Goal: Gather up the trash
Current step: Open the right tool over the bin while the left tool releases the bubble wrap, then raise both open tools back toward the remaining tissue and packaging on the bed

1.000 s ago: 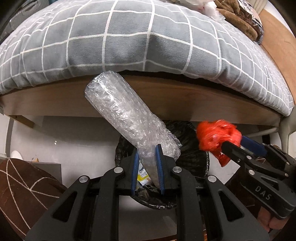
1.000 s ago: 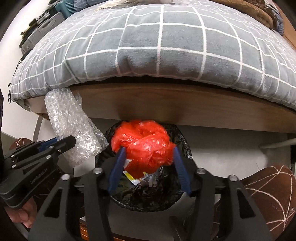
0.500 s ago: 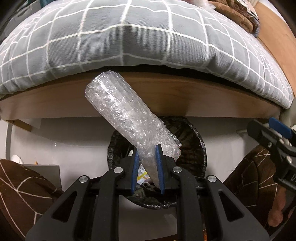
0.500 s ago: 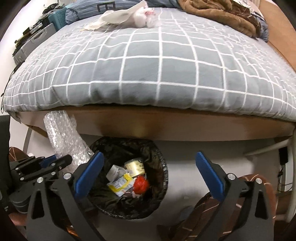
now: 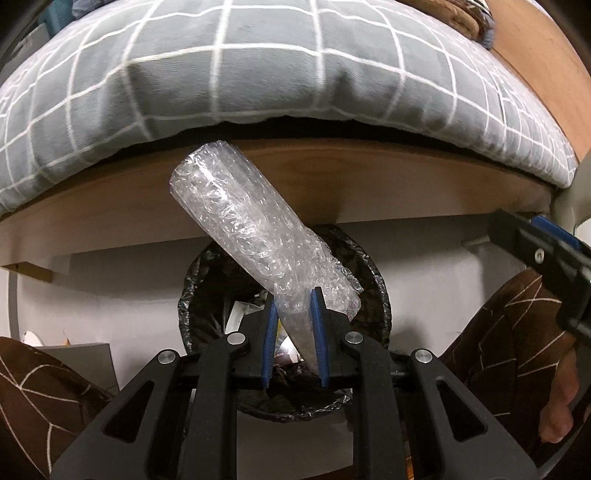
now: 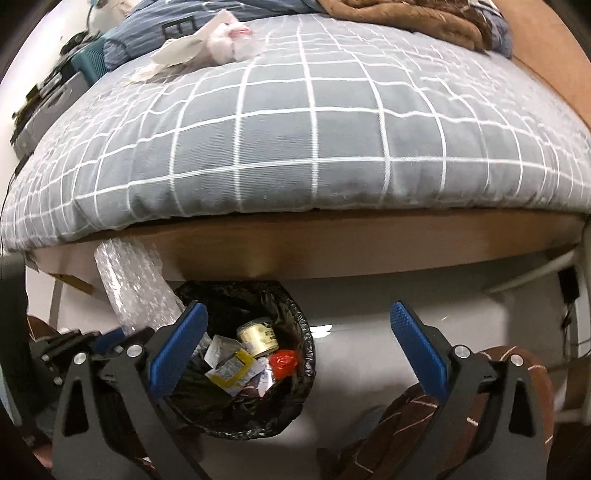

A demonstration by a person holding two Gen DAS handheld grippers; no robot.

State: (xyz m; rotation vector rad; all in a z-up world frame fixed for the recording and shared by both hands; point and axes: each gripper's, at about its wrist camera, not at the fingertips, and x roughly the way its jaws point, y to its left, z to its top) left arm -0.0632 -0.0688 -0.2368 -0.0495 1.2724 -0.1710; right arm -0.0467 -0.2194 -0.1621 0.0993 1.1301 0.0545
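My left gripper [image 5: 293, 301] is shut on the lower end of a roll of clear bubble wrap [image 5: 243, 229], which slants up to the left over a black-lined trash bin [image 5: 373, 273] on the floor by the bed. In the right wrist view that bubble wrap [image 6: 129, 284] shows at the left, beside the bin [image 6: 295, 317]. A red plastic wad [image 6: 282, 363] lies inside the bin among wrappers and a small tin [image 6: 258, 334]. My right gripper [image 6: 299, 321] stands wide open with nothing between its blue pads, right of the bin's middle.
A bed with a grey checked cover [image 6: 314, 140] and wooden frame [image 6: 332, 243] overhangs the bin. White crumpled wrapping [image 6: 218, 37] and a brown blanket [image 6: 406, 18] lie on the bed. Brown patterned trouser legs [image 5: 37, 398] flank the bin. The right gripper's finger [image 5: 535, 254] shows at the right edge.
The right gripper opened and let go of the red wad, which dropped into the bin; that gripper then drew off to the right. The left gripper, still holding the bubble wrap, moved over the bin.
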